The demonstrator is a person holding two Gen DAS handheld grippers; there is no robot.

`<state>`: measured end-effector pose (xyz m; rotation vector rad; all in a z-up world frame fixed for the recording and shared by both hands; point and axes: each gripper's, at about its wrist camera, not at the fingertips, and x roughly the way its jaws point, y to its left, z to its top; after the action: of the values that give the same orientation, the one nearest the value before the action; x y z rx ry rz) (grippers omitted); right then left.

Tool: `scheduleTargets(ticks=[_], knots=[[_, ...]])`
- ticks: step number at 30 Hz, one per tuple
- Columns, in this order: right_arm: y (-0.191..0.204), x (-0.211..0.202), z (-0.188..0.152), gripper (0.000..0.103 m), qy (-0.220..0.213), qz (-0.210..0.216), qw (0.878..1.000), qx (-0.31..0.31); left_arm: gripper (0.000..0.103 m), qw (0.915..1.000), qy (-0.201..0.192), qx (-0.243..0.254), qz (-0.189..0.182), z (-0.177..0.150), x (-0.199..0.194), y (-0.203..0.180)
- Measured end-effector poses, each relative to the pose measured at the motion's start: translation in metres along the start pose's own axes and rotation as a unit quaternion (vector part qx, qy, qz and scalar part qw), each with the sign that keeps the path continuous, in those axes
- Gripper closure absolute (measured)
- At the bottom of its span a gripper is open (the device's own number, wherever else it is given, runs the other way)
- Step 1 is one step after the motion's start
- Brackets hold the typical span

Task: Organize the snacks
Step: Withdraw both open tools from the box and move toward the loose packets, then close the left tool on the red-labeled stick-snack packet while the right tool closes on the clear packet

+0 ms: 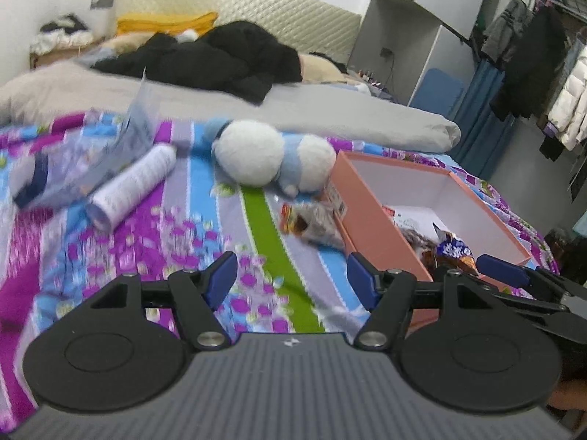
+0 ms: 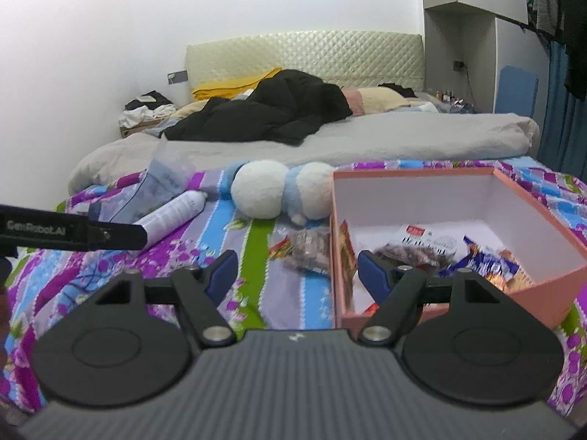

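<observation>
A pink box (image 1: pixel 370 220) (image 2: pixel 550 227) with white inside lies open on the striped bedspread and holds several snack packets (image 1: pixel 449 247) (image 2: pixel 480 260). One clear snack packet with a red end (image 1: pixel 312 222) (image 2: pixel 304 249) lies on the bedspread just left of the box. My left gripper (image 1: pixel 293 280) is open and empty, above the bedspread near the box's near left corner. My right gripper (image 2: pixel 297 275) is open and empty, with its right finger over the box's near left corner. The right gripper's finger also shows in the left wrist view (image 1: pixel 502 269).
A white and blue plush toy (image 1: pixel 271 156) (image 2: pixel 282 187) lies behind the loose packet. A white spray can (image 1: pixel 132 187) (image 2: pixel 172 214) and a clear plastic bag (image 1: pixel 77 168) (image 2: pixel 161 187) lie to the left. A grey duvet and black jacket (image 2: pixel 271 110) lie farther back.
</observation>
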<state>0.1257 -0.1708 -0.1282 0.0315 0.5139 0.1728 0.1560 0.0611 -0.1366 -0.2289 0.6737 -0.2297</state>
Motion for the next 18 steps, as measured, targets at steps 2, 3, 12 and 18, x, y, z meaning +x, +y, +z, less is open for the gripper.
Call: scheduleTargets(ticks=[2, 3, 12, 18], knots=[[0.003, -0.004, -0.006, 0.029, 0.0, 0.002, 1.0, -0.003, 0.032, 0.9999, 0.007, -0.014, -0.001, -0.011, 0.002, 0.006], [0.006, -0.005, -0.01, 0.029, 0.002, 0.002, 1.0, -0.007, 0.032, 0.9997, 0.01, -0.023, -0.001, -0.016, 0.003, 0.009], [0.031, 0.012, -0.02, 0.03, 0.012, 0.012, 0.998, -0.067, 0.04, 0.9957, 0.02, -0.083, -0.035, -0.032, 0.03, 0.04], [0.046, 0.044, -0.018, 0.036, 0.015, 0.008, 0.994, -0.105, 0.045, 0.9893, 0.017, -0.121, -0.079, -0.019, 0.071, 0.057]])
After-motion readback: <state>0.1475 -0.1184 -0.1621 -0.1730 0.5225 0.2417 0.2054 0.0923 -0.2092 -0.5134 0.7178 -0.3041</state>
